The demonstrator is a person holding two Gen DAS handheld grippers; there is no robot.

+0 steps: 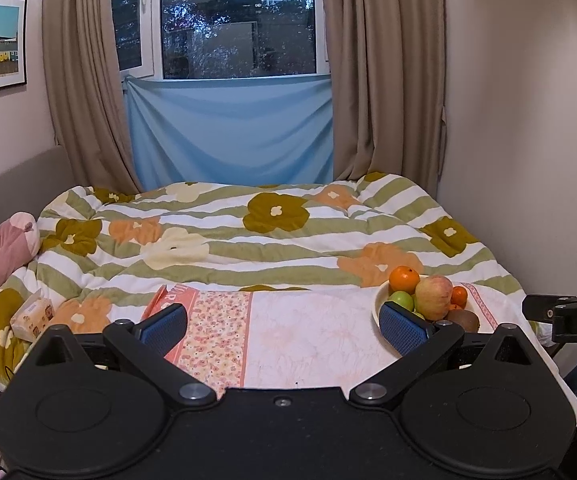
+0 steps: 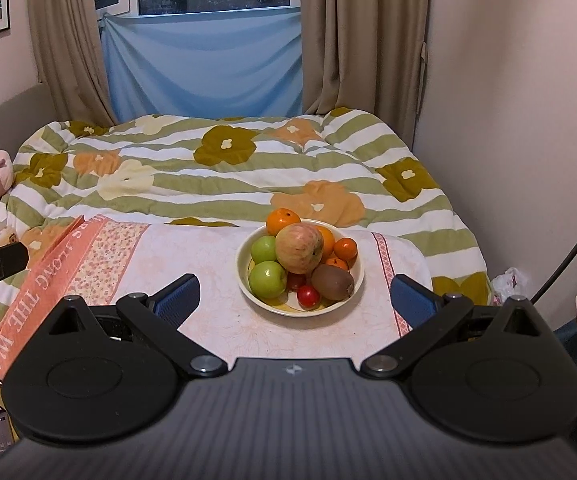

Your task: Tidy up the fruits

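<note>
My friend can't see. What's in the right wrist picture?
A bowl piled with apples, oranges and a kiwi sits on a cloth-covered table, ahead of the open right gripper. Behind is a flowery bed.

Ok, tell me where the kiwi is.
In the right wrist view the kiwi lies at the bowl's front right, below the big apple, beside a small red fruit.

A cream bowl (image 2: 244, 280) held two green apples (image 2: 266, 279), a red-yellow apple (image 2: 299, 248), oranges (image 2: 281, 219), a brown kiwi (image 2: 333, 282). The duvet (image 2: 224, 176) was green-striped with flowers.
</note>
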